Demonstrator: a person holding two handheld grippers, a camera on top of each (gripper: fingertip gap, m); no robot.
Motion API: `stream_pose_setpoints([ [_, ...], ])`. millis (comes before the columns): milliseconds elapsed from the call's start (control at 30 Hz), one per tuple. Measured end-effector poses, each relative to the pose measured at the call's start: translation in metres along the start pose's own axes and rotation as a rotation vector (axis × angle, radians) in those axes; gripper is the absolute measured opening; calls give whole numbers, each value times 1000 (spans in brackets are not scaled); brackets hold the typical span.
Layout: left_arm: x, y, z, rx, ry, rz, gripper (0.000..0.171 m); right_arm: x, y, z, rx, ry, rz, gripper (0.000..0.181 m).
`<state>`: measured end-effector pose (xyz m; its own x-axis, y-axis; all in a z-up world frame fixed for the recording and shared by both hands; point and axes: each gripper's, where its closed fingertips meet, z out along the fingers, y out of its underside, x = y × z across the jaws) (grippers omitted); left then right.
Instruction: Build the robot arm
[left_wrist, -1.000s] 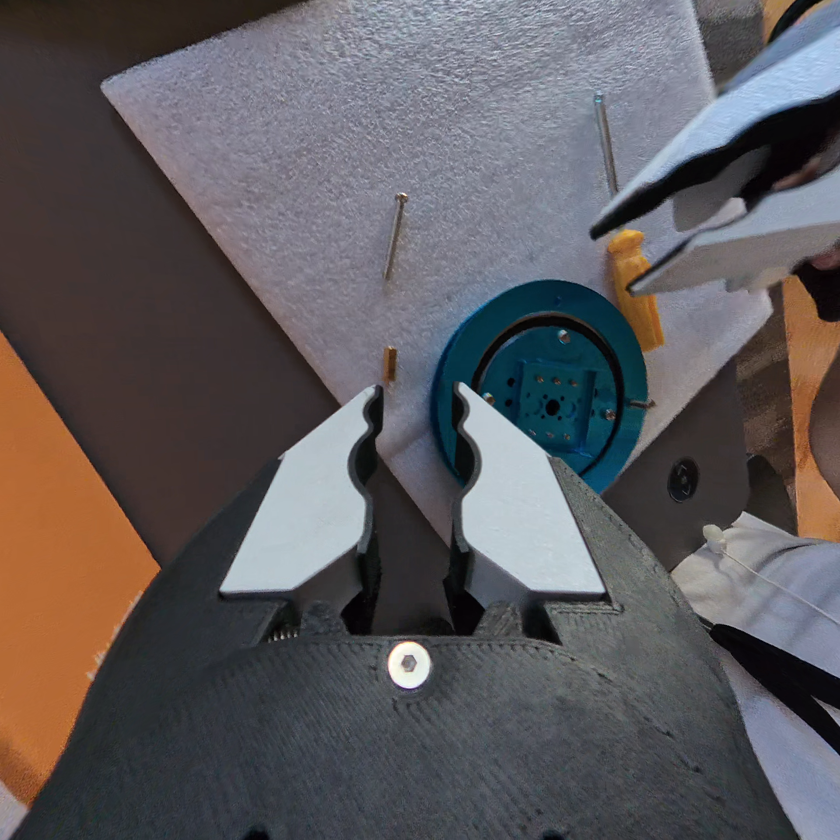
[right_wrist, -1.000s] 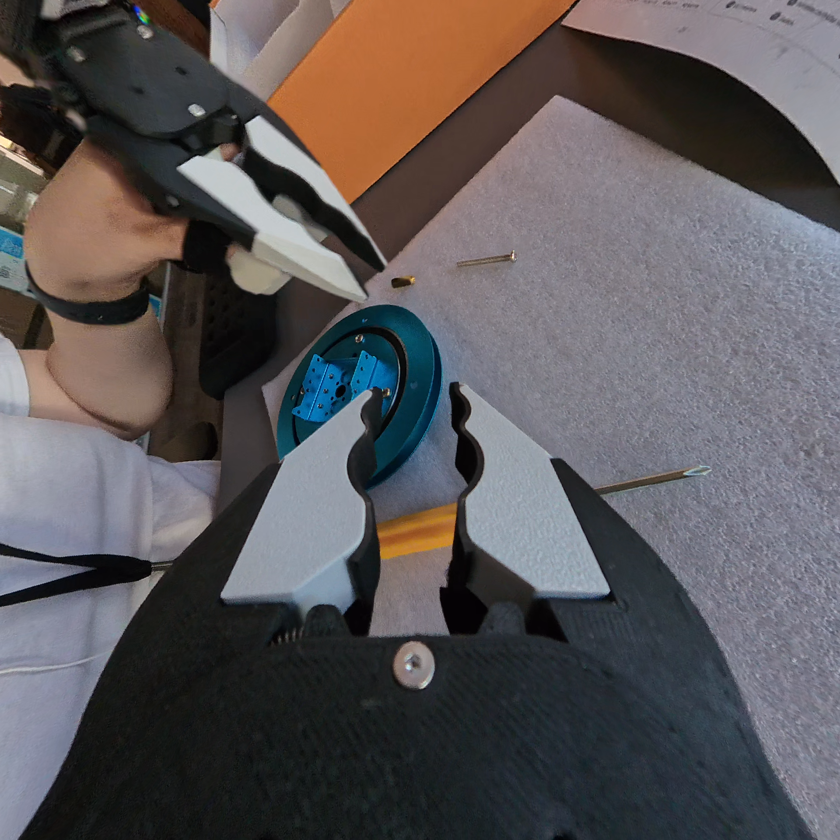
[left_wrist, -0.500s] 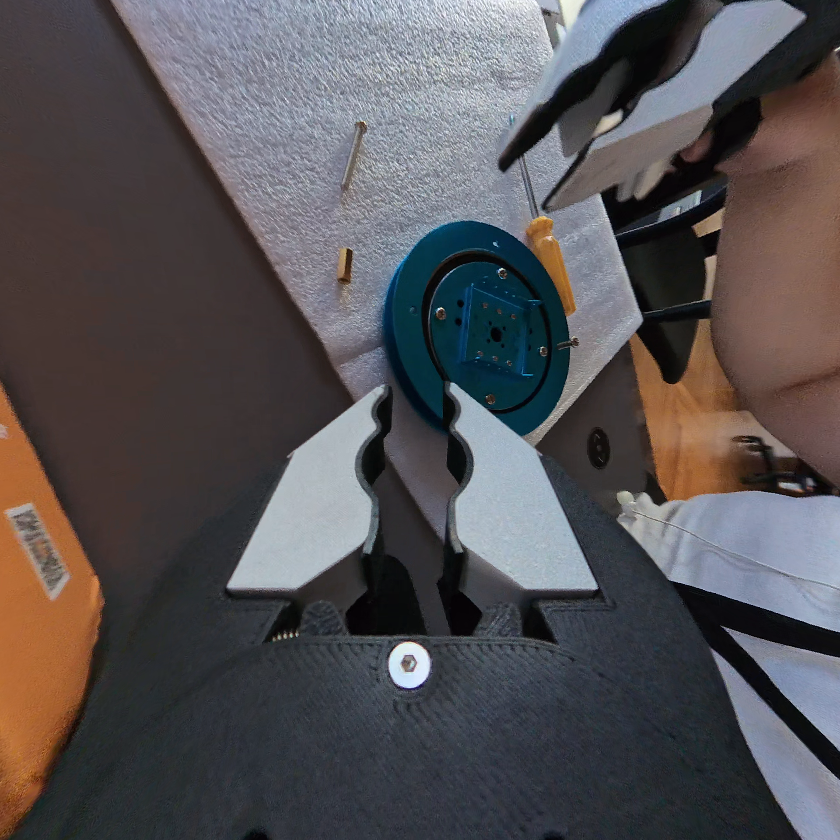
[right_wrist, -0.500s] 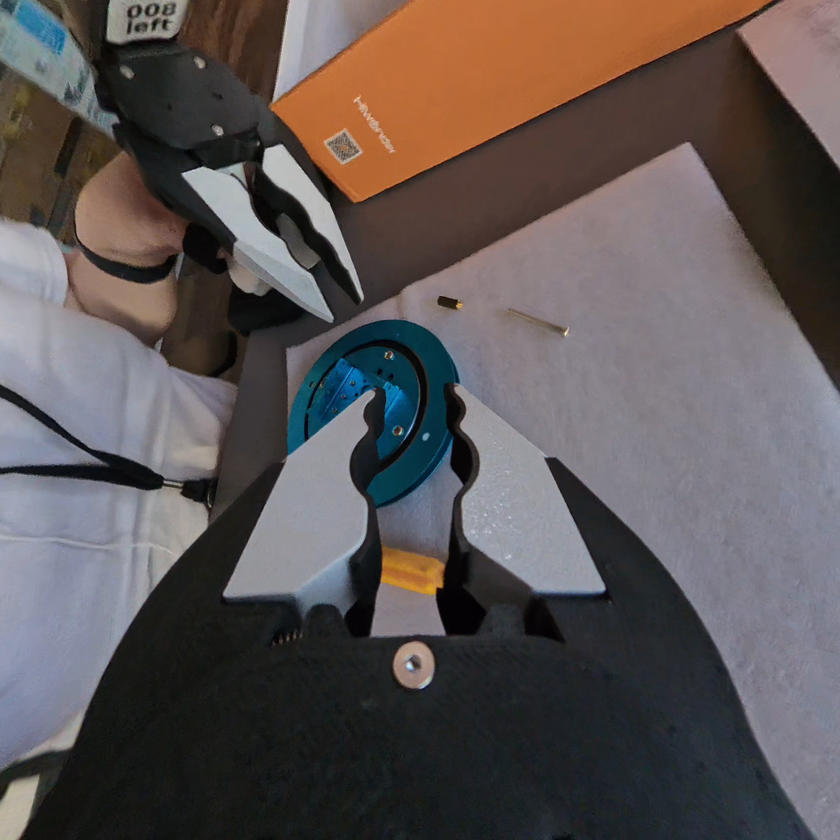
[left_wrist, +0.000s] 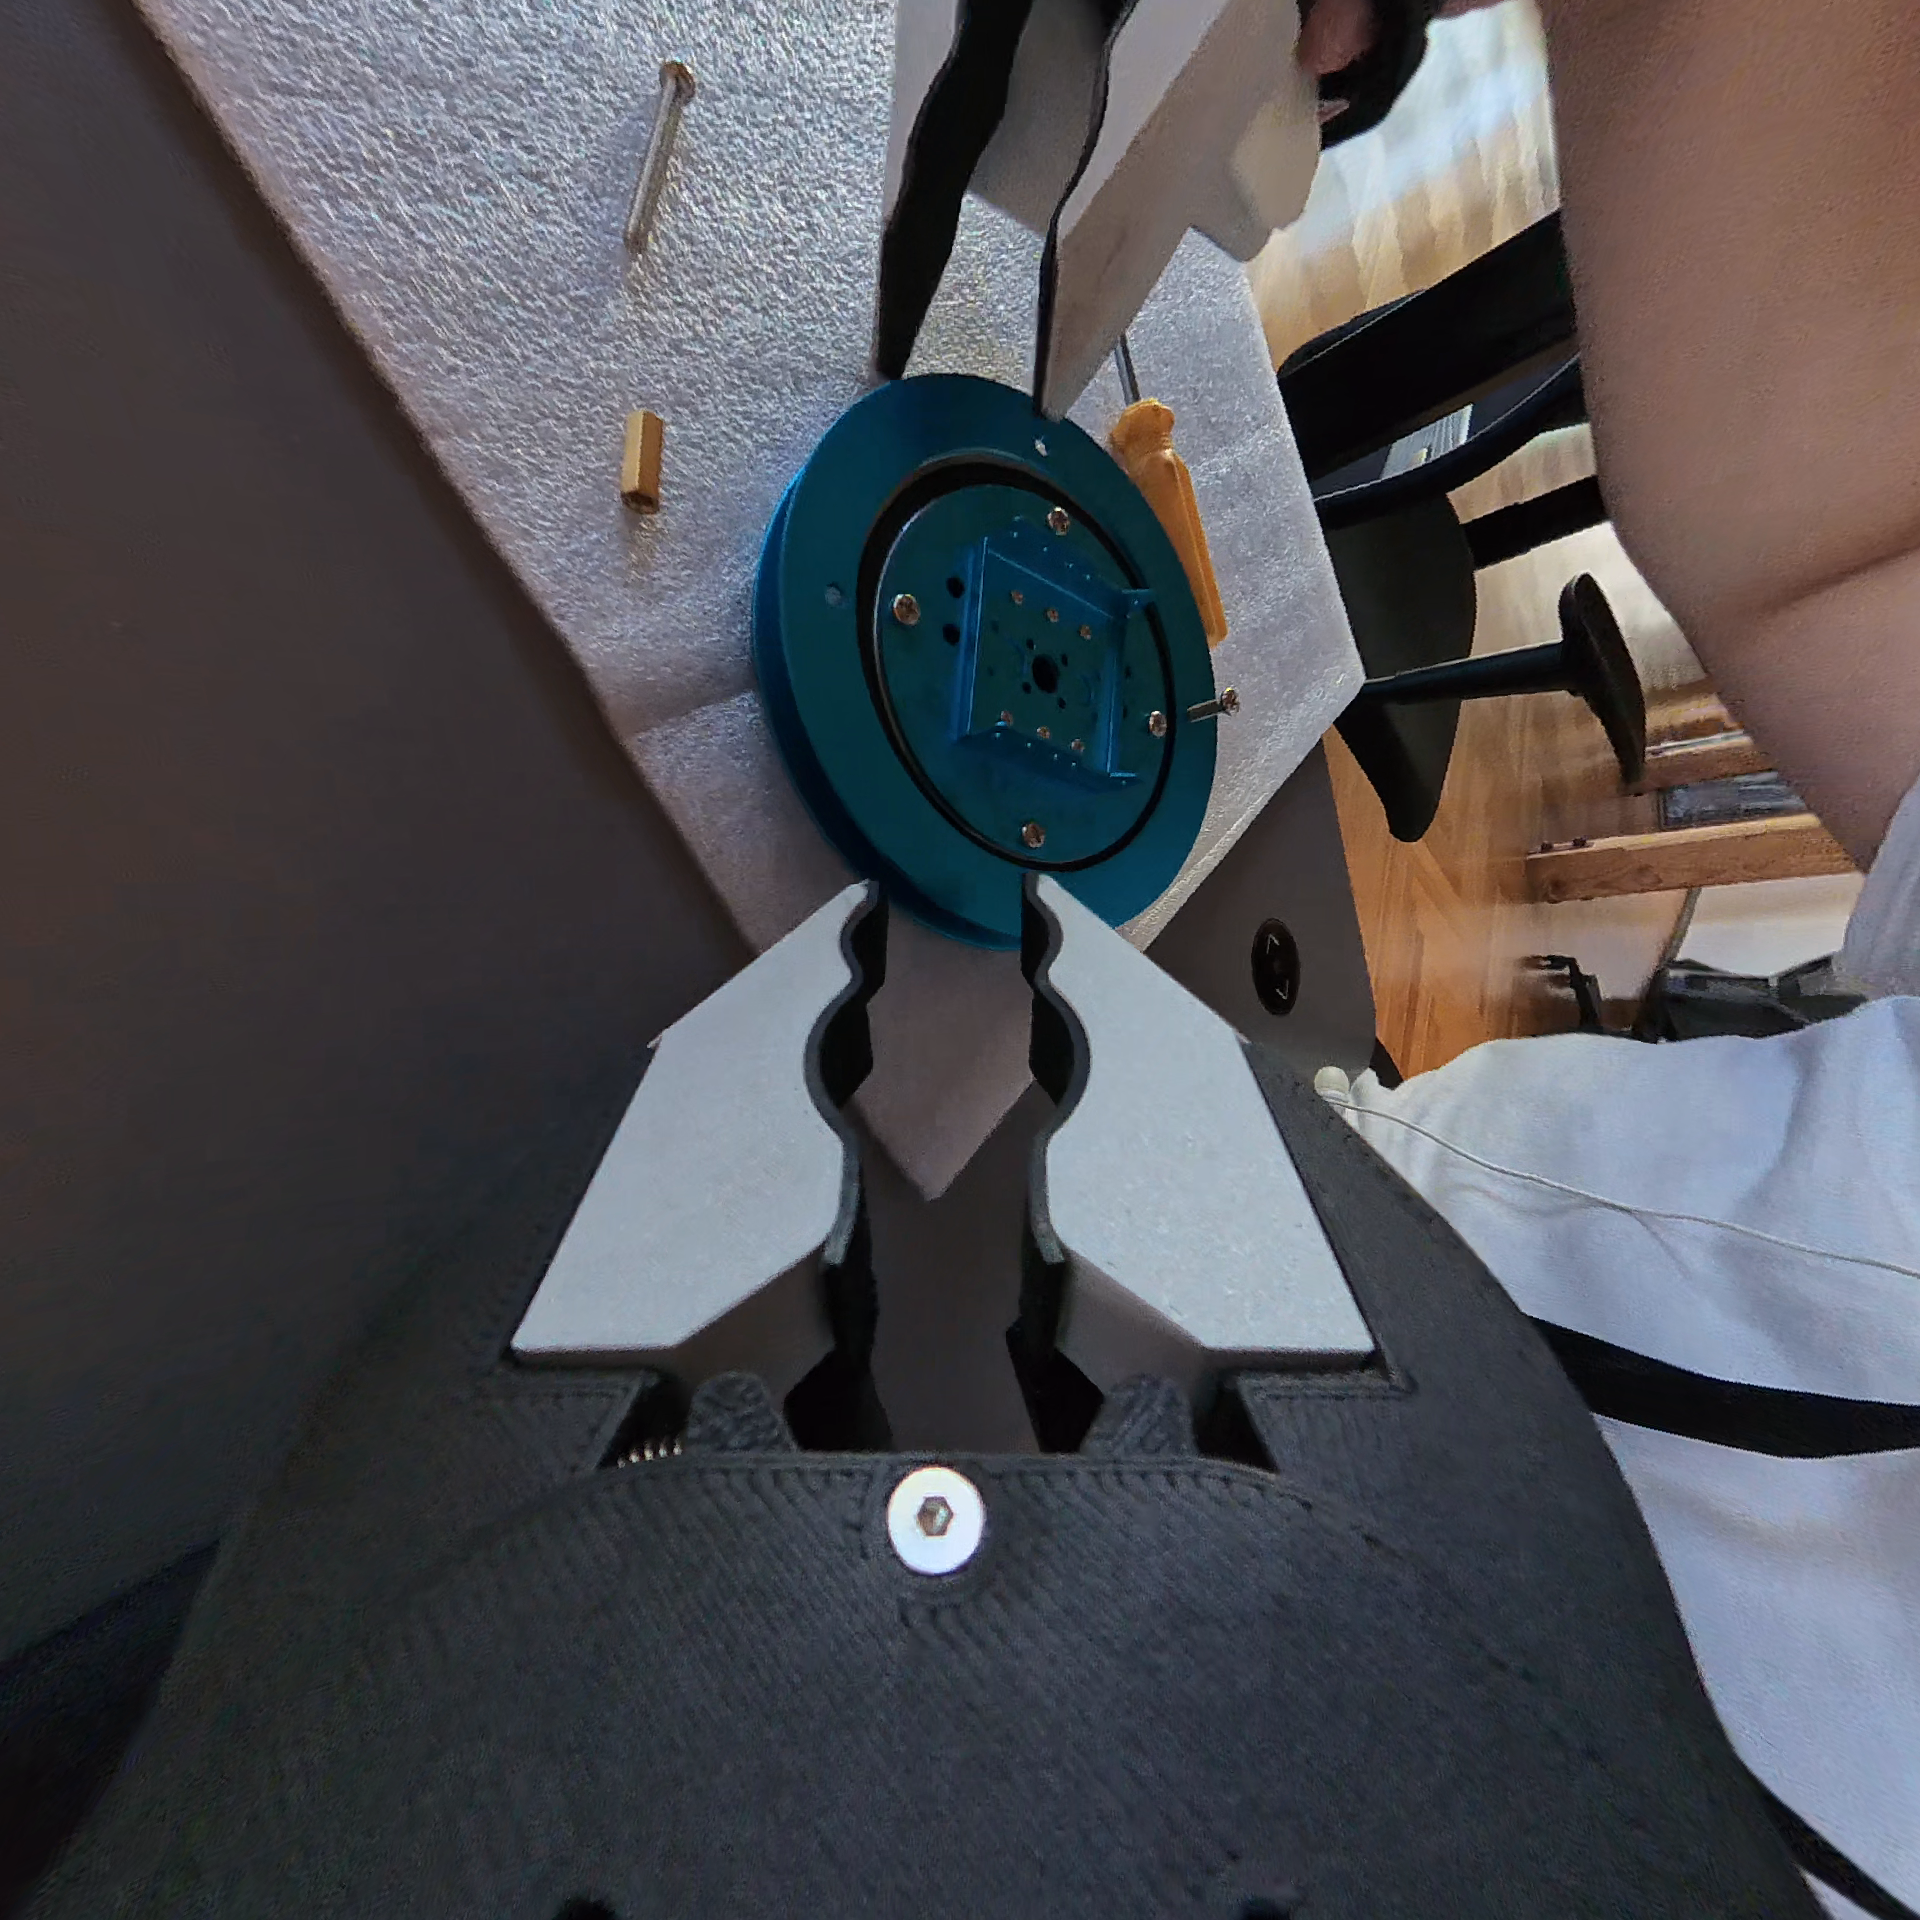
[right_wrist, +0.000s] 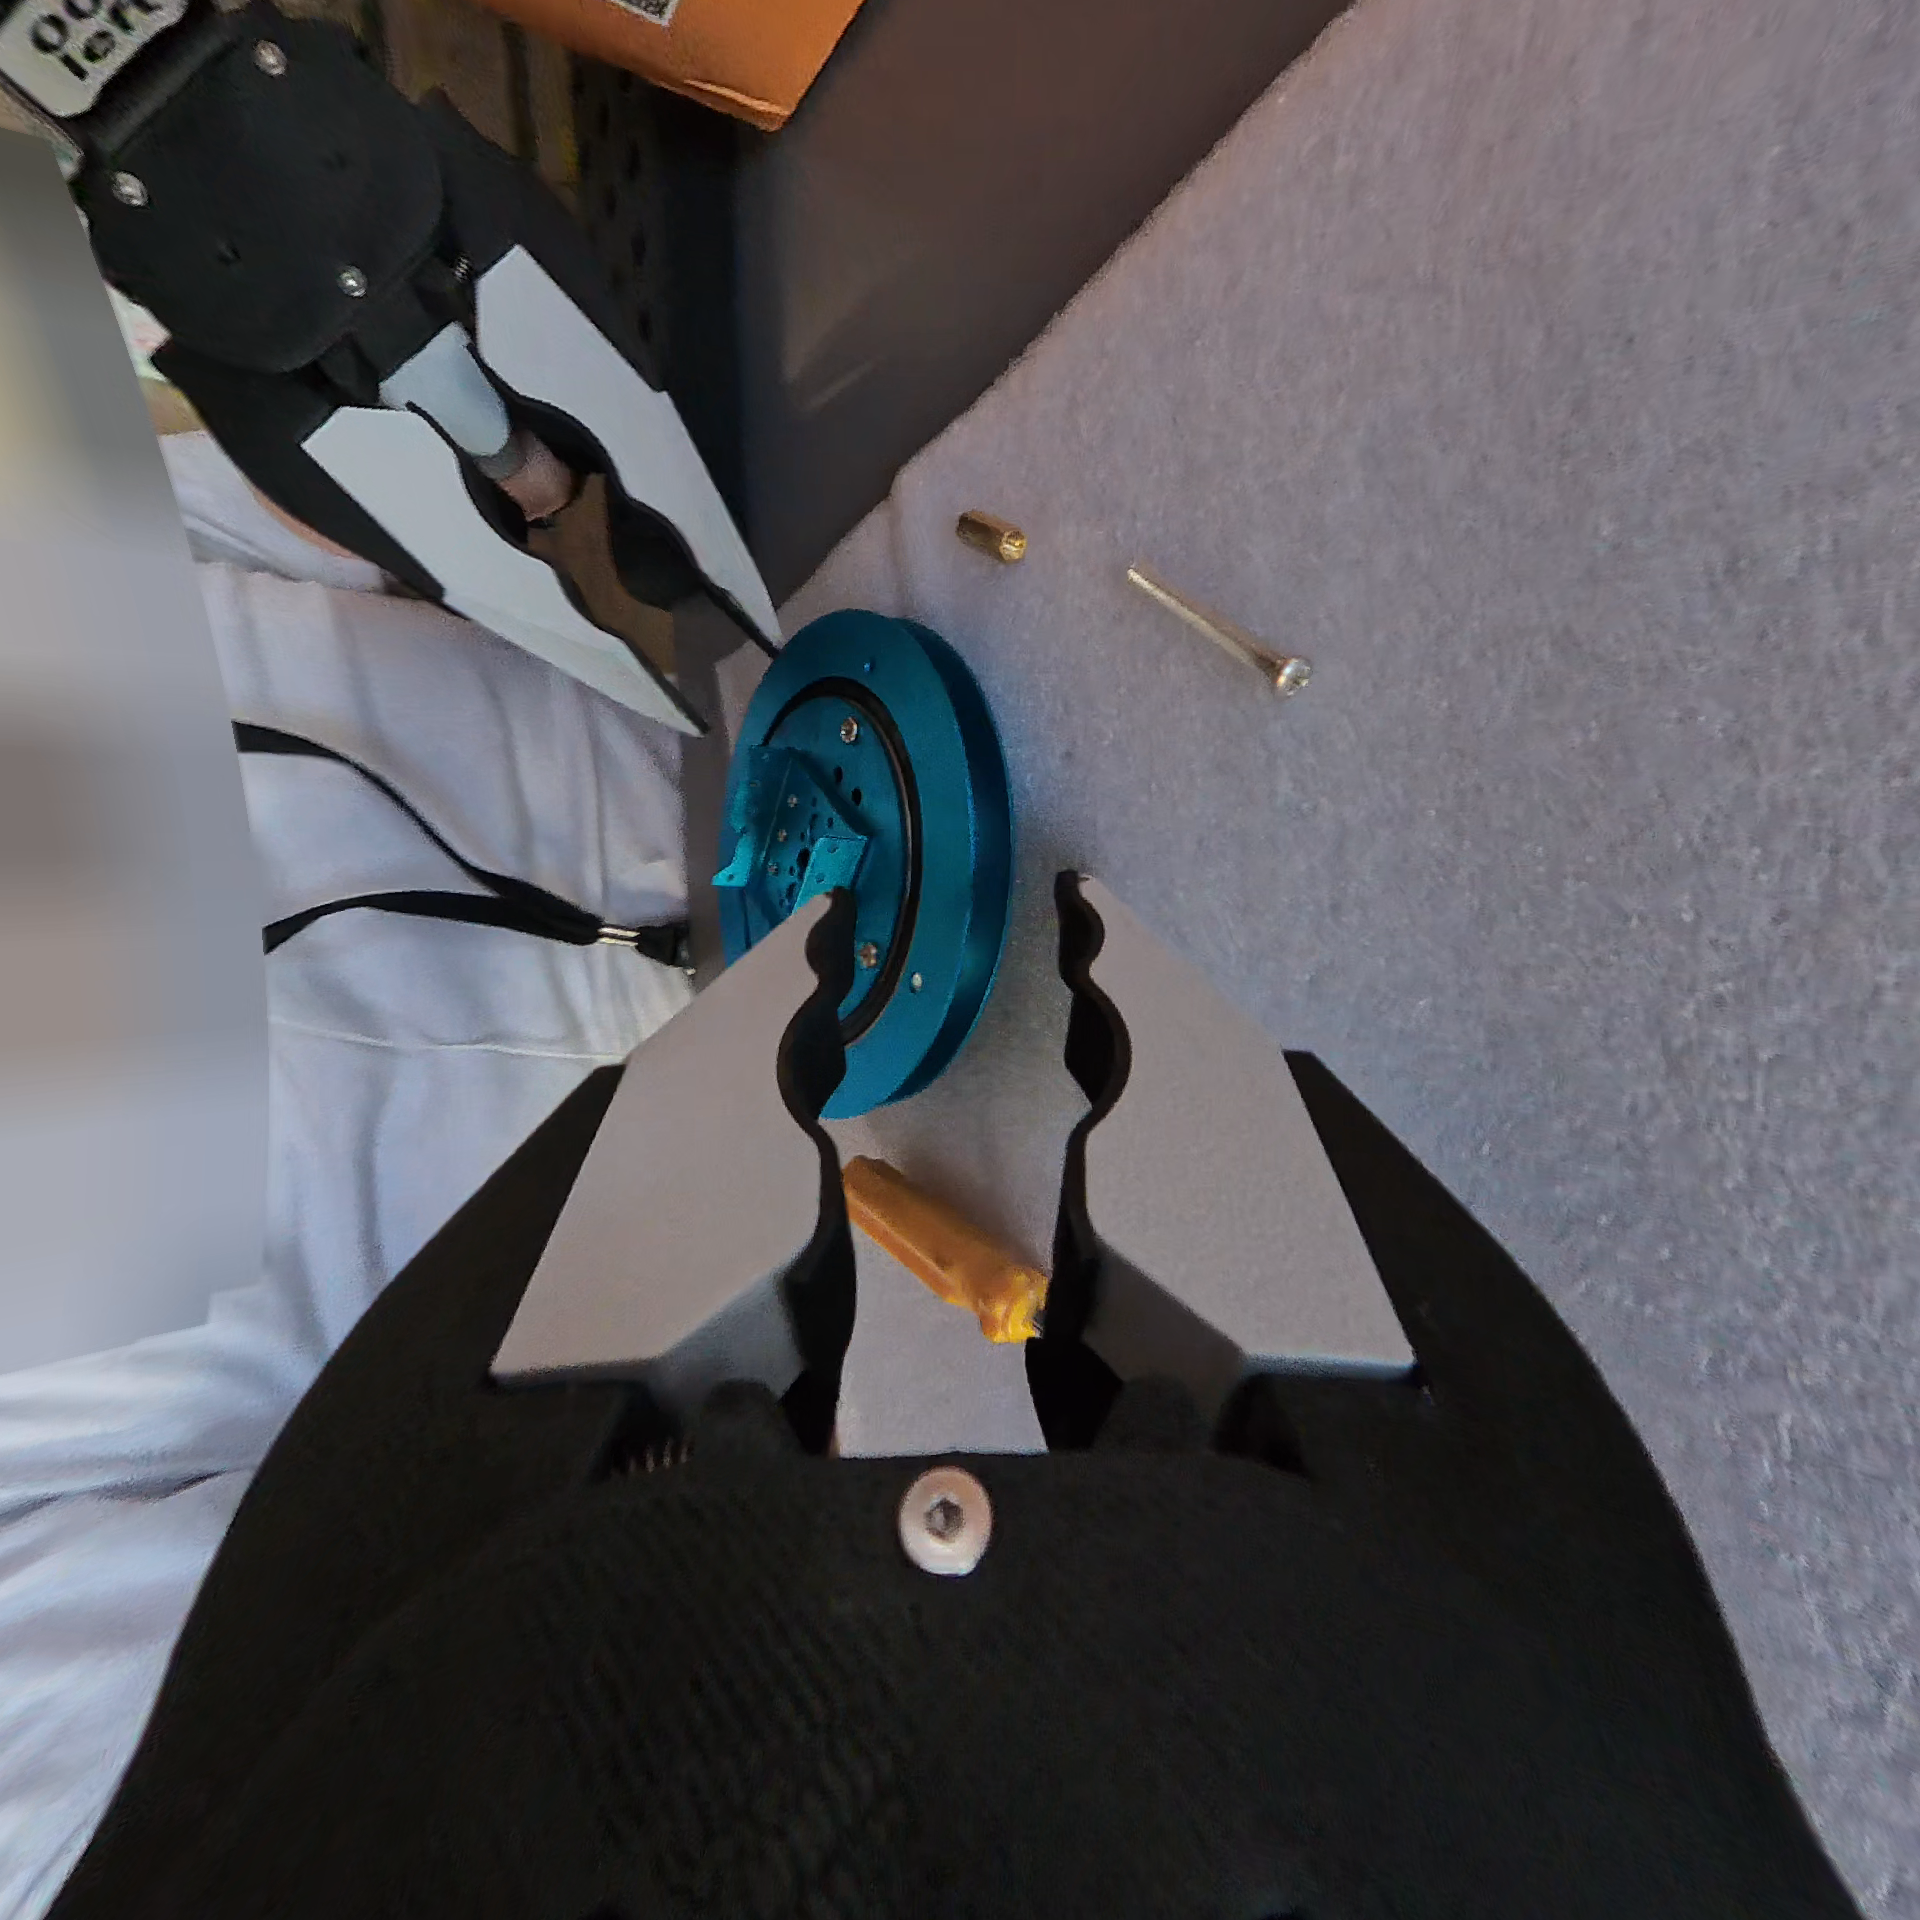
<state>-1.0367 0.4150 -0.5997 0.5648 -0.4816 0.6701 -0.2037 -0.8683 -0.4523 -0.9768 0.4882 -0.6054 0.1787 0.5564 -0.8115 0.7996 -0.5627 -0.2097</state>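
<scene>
A blue metal disc (left_wrist: 831, 727) with a square blue bracket at its centre lies on a white foam mat (left_wrist: 499, 270). My left gripper (left_wrist: 956, 891) is open and empty, with its tips at the disc's near rim. My right gripper (right_wrist: 948, 894) is open and empty. It straddles the disc's (right_wrist: 956, 831) opposite rim, one finger over the disc face and one over the mat (right_wrist: 1507, 623). Each gripper shows in the other's view, the right one (left_wrist: 971, 384) and the left one (right_wrist: 740, 686). A yellow-handled screwdriver (right_wrist: 935, 1242) lies between the right fingers.
A brass standoff (left_wrist: 641, 462) and a long screw (left_wrist: 657, 156) lie on the mat beside the disc. A small screw (left_wrist: 1210, 707) sticks out at the disc's rim. The mat lies on a dark table (left_wrist: 260, 727). An orange box (right_wrist: 717, 42) lies beyond. A person's white shirt (left_wrist: 1662, 1195) is close by. Across from one pair of fingers to the other is roughly 10 cm. The right tips stand about 9 cm off the yellow-handled screwdriver (right_wrist: 935, 1242).
Both grippers have moved in on the blue disc from opposite sides and now sit at its rims. The right gripper has passed over the screwdriver handle and opened a little wider.
</scene>
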Motion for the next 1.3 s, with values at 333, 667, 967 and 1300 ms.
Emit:
stream_pose_setpoints([
  [333, 17, 10, -2, 39, 39, 251, 31, -10, 0, 12, -204, -122, -15, 39],
  [667, 15, 13, 5, 44, -86, 422, 34, -16, -4, 18, -266, -223, 62, 39],
  [967, 8, 18, 11, 37, -236, 518, 41, -20, -8, 27, -246, -342, 162, 19],
  [1300, 13, 6, 0, 120, -135, 383, 42, -25, -4, 22, -181, -393, 113, 10],
])
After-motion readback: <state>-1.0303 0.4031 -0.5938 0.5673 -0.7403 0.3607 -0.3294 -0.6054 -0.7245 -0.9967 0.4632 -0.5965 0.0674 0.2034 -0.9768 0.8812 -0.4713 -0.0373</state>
